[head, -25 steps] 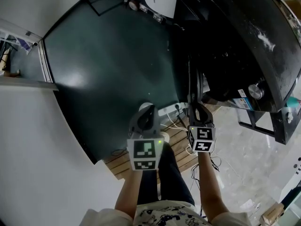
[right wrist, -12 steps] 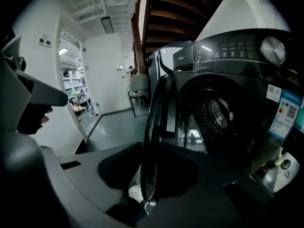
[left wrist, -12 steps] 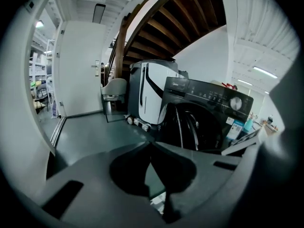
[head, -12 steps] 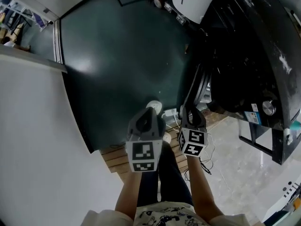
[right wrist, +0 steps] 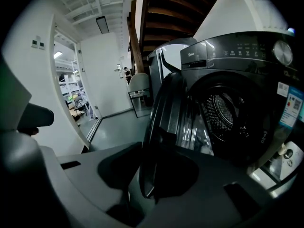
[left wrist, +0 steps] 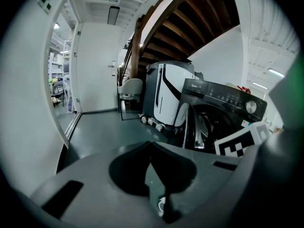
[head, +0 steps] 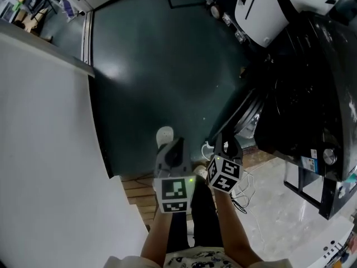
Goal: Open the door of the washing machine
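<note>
Washing machine door [right wrist: 166, 118] is already off its latch and swung well out. In your right gripper view it stands edge-on from centre up toward 12 o'clock, w/ the drum [right wrist: 228, 118] fully exposed at 3 o'clock behind it, so the main part of the job looks done. In the head view the door hangs at approx 1 o'clock from your right gripper [head: 224, 143], w/ the washing machine [head: 301, 105] filling 2–3 o'clock. Right jaws stand part-open and have just been opening. The door's rim sits in the gap btw them, but the pads don't look clamped on it, so I read that as a let-go, not a pull. Your left gripper [head: 176, 144] hangs just beside the right one at its 9 o'clock, jaws closed tip to tip on nothing, pointing at the floor [head: 156, 77]. What's left, prob.: clear the right jaws off the rim and, if you want the door wider, nudge it further toward 9 o'clock.
</note>
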Demonstrator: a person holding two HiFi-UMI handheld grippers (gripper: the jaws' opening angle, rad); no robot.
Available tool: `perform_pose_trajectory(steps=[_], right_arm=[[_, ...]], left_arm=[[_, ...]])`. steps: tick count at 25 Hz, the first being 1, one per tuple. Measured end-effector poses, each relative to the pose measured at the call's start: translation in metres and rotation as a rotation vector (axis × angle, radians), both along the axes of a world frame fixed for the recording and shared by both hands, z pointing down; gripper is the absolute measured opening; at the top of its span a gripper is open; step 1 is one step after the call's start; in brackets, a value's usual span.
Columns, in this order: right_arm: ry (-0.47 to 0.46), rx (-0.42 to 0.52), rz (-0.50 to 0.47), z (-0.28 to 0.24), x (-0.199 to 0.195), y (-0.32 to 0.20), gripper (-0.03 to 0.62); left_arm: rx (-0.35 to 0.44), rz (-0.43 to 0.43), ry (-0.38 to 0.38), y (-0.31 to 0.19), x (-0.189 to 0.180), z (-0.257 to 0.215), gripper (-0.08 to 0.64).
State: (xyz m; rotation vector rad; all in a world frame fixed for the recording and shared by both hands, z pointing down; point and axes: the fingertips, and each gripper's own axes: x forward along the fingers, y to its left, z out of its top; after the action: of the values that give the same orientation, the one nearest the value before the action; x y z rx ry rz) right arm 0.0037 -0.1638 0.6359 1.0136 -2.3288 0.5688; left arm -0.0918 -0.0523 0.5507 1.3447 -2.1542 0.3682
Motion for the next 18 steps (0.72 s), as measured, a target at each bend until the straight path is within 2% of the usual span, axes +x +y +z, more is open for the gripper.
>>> perform_pose_trajectory(steps=[7, 18], right_arm=[[-0.018, -0.029, -0.007, -0.002, -0.065, 0.009, 0.115], [-0.016, -0.089, 0.121, -0.004, -0.149, 0.004, 0.12]], left_arm=[[0.018, -0.058, -0.003, 0.01, -0.056, -0.002, 0.003], [0.022, -0.091, -0.003, 0.025, -0.149, -0.007, 0.003]])
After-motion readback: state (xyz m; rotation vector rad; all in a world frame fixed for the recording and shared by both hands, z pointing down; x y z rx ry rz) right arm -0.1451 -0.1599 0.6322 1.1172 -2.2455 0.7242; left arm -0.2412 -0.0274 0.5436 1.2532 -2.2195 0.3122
